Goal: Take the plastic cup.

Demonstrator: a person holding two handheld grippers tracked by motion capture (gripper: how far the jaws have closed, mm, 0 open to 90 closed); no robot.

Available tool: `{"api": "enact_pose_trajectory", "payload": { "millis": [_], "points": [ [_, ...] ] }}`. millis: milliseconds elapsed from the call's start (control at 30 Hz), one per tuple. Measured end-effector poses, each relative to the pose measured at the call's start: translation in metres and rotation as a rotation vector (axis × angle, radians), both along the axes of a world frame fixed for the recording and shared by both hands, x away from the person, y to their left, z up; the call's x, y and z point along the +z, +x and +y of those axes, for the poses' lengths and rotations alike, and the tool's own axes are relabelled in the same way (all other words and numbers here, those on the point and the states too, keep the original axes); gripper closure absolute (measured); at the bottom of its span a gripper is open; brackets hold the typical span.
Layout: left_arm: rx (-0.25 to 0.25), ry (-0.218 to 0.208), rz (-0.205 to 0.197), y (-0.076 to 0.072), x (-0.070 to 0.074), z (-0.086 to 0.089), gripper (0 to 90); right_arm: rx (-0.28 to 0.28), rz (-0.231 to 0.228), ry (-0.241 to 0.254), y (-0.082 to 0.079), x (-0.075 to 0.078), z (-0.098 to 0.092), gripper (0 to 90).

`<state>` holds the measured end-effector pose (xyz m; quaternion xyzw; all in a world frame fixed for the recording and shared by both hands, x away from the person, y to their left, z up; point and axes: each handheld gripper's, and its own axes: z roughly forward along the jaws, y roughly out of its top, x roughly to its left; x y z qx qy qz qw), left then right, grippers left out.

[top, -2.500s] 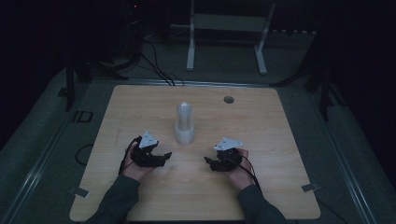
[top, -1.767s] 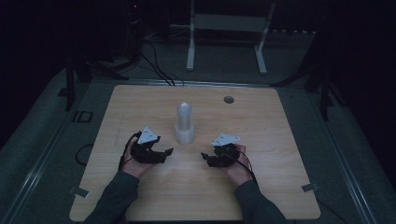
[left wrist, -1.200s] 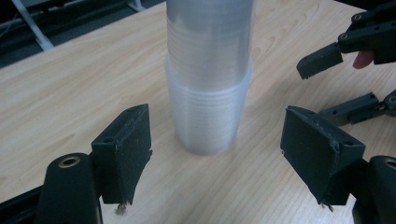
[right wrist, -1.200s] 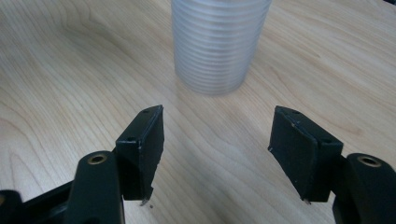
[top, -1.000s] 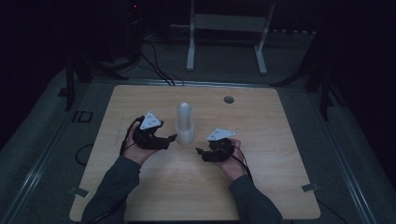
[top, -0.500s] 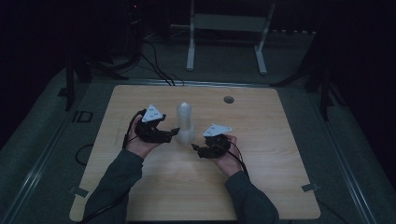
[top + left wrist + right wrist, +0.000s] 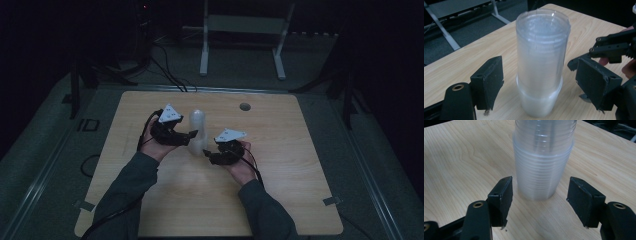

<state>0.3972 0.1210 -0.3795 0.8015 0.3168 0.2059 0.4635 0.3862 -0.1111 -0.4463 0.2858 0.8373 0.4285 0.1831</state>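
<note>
Two claws flank cup stack (image 7: pixel 540 67); high view adds table hole (image 7: pixel 244 106).

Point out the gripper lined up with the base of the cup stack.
The right gripper: it sits low by the base of the cup stack. The left gripper, its empty jaws having just been opening, flanks it higher up.

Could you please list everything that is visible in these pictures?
stack of plastic cups: one, clear, upright at the table's middle
table: one, light wood
cable hole: one, dark, far part of the table top
stand: one, white, floor behind the table
cables: several, black, floor
left hand-held gripper: one, black, jaws just opened, either side of the stack
right hand-held gripper: one, black, open, before the stack
sleeves: two, dark
</note>
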Motion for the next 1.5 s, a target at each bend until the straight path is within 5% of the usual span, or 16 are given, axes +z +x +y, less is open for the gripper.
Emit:
{"api": "enact_pose_trajectory", "payload": {
  "millis": [600,1500],
  "points": [
    [0.006,-0.034,-0.005,0.020,0.002,-0.015,22.4,-0.007,-0.011,0.009,0.007,-0.001,0.004,32.4],
    [-0.010,-0.043,-0.018,0.023,0.003,-0.023,33.7,0.008,-0.028,0.095,0.024,-0.004,0.013,29.4]
  ]
}}
